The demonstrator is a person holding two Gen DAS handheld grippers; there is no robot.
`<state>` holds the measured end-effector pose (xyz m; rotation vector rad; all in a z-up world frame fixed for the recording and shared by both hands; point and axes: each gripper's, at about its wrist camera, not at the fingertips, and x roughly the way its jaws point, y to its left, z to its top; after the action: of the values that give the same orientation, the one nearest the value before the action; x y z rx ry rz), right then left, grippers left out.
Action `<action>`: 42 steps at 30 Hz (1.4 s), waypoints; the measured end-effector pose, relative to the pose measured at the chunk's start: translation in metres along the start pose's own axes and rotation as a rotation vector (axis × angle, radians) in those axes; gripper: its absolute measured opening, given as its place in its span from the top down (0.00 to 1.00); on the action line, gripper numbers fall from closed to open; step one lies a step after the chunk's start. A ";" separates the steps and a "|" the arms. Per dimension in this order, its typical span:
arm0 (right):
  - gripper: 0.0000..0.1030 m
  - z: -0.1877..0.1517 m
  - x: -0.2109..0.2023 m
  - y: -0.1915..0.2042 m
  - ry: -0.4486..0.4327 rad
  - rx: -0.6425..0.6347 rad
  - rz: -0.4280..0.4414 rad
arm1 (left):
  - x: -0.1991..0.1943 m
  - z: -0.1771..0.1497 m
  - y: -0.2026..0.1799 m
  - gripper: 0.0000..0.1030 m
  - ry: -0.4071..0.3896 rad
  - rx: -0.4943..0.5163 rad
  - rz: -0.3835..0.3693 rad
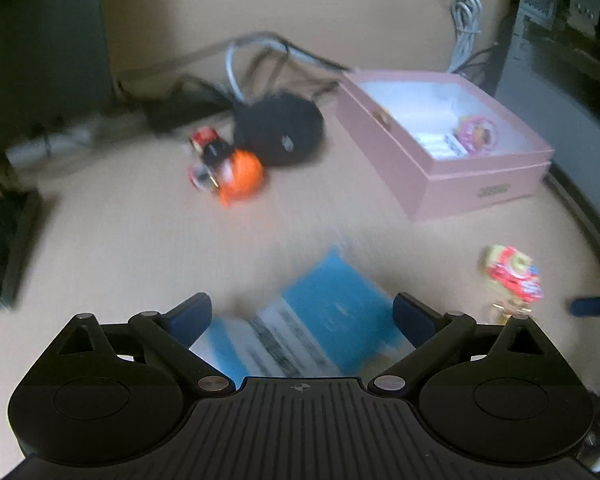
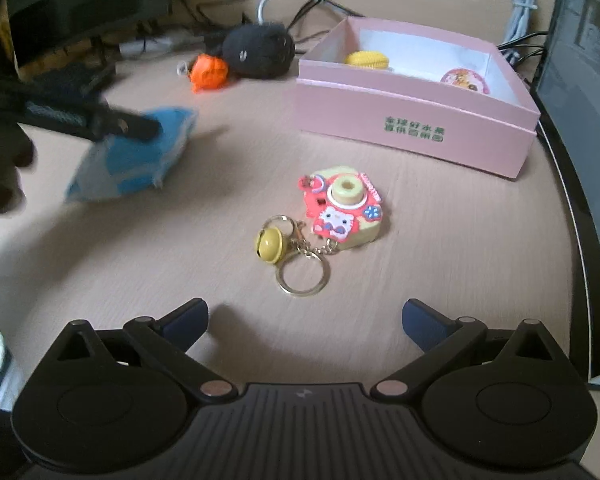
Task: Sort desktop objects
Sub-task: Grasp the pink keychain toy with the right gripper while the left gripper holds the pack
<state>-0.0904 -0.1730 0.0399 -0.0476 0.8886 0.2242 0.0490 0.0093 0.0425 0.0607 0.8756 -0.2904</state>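
Left wrist view: the left hand-held gripper (image 1: 302, 316) fills the bottom of the frame with its jaws spread wide. One blue and white soft packet (image 1: 312, 328) lies blurred on the light wooden worktop (image 1: 120, 248) between the two blue-padded fingers (image 1: 192, 316); the pads stand clear of it. At centre sit one black fuzzy round plush (image 1: 280, 130) and one orange rubbery toy (image 1: 240, 178), touching, with a small red and black item beside them too blurred to name. One open pink cardboard box (image 1: 460, 184) stands at upper right, with a round pink item visible inside. One red and yellow camera-shaped keychain (image 1: 512, 276) lies at right.

Right wrist view: the right hand-held gripper (image 2: 304, 320) is also wide open at the bottom, holding nothing, bare worktop between its fingers. The keychain, with one yellow bell (image 2: 270, 244) and one gold ring, lies at centre, just above the jaws. The left gripper's dark finger reaches over the blue packet at left. The pink box at upper right holds two items, one yellow, one pink
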 end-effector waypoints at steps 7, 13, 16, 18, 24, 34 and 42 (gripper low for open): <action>0.26 0.028 0.006 -0.008 -0.078 0.034 -0.054 | -0.022 -0.039 -0.002 0.03 0.049 -0.124 -0.109; 0.30 0.047 0.039 -0.006 -0.051 0.042 -0.059 | -0.045 -0.052 -0.012 0.03 0.003 -0.071 -0.008; 0.48 0.050 0.047 -0.004 -0.027 0.032 -0.052 | -0.056 -0.052 -0.010 0.02 -0.036 -0.031 0.054; 0.49 0.049 0.045 -0.002 -0.023 0.021 -0.048 | -0.058 -0.050 -0.008 0.01 -0.044 -0.012 0.061; 0.49 0.036 0.026 0.005 -0.026 -0.005 -0.058 | -0.044 -0.036 -0.023 0.01 -0.075 0.128 0.077; 0.50 0.031 -0.025 -0.001 -0.079 0.009 -0.092 | 0.014 -0.018 -0.043 0.03 -0.019 0.255 0.102; 0.50 0.031 -0.042 -0.003 -0.095 -0.002 -0.111 | 0.016 -0.023 -0.038 0.41 0.001 0.135 0.096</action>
<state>-0.0920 -0.1790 0.0919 -0.0869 0.7882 0.1229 0.0313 -0.0268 0.0184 0.2278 0.8510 -0.2595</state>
